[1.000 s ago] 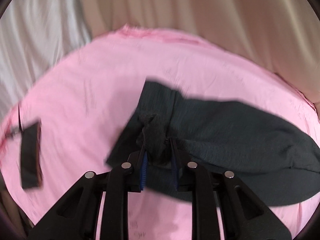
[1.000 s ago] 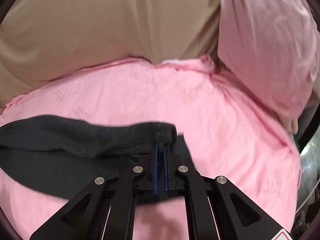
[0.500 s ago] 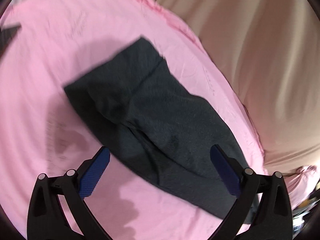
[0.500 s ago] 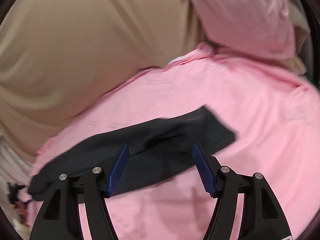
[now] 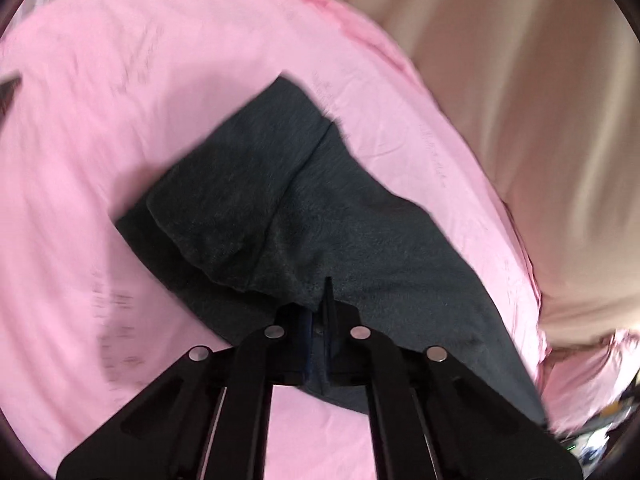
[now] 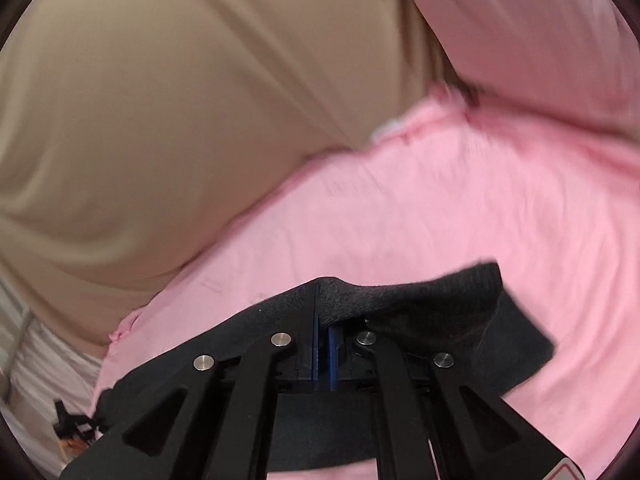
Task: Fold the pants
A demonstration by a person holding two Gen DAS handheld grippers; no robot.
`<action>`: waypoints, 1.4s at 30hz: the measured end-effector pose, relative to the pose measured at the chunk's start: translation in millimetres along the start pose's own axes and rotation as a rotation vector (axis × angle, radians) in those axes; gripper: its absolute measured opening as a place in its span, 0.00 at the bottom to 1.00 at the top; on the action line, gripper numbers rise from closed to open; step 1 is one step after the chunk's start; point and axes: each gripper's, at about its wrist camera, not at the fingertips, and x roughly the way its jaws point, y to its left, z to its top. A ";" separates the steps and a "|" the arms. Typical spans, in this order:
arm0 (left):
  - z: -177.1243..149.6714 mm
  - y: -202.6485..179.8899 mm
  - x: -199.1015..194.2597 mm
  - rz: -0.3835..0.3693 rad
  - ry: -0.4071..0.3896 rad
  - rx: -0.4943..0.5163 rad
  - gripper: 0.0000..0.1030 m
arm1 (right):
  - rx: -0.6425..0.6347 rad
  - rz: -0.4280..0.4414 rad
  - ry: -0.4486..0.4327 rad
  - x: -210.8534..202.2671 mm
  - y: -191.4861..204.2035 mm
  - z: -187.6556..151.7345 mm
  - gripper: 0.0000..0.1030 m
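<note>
Gripping pants (image 5: 320, 216) at frame centre on pink sheet (image 5: 120, 120) | my left gripper (image 5: 318, 312) clamped on near edge | my right gripper (image 6: 324, 320) pinching raised hem, ready for next fold

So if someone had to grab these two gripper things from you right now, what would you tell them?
Left gripper: shut, pinching the near edge of the dark pants.
Right gripper: shut on another edge of the pants, fabric bunched up over its tips.
The pants lie partly folded on the pink sheet, one layer doubled over another.
Left to do: carry both pinched edges over for the next fold, release, smooth flat.
</note>
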 end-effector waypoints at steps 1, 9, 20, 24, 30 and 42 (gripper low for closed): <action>-1.8 1.6 -4.9 0.008 -0.004 0.013 0.02 | -0.043 -0.042 0.010 -1.9 -2.2 -4.4 0.03; -8.8 20.3 24.0 0.115 0.051 0.056 0.05 | 0.028 -0.182 0.232 46.1 -65.8 -57.5 0.04; -18.9 22.5 4.6 0.128 -0.055 0.093 0.82 | 0.158 -0.120 0.213 40.7 -77.8 -54.3 0.48; -20.1 33.2 5.9 0.125 -0.042 0.040 0.82 | 0.041 -0.159 0.166 44.6 -50.6 -21.1 0.03; -18.7 29.1 11.4 0.132 -0.049 0.055 0.84 | -0.044 -0.216 0.125 28.0 -61.2 -4.6 0.03; -4.2 26.3 22.6 0.128 -0.075 0.007 0.94 | 0.177 -0.208 0.214 13.6 -104.0 -57.3 0.43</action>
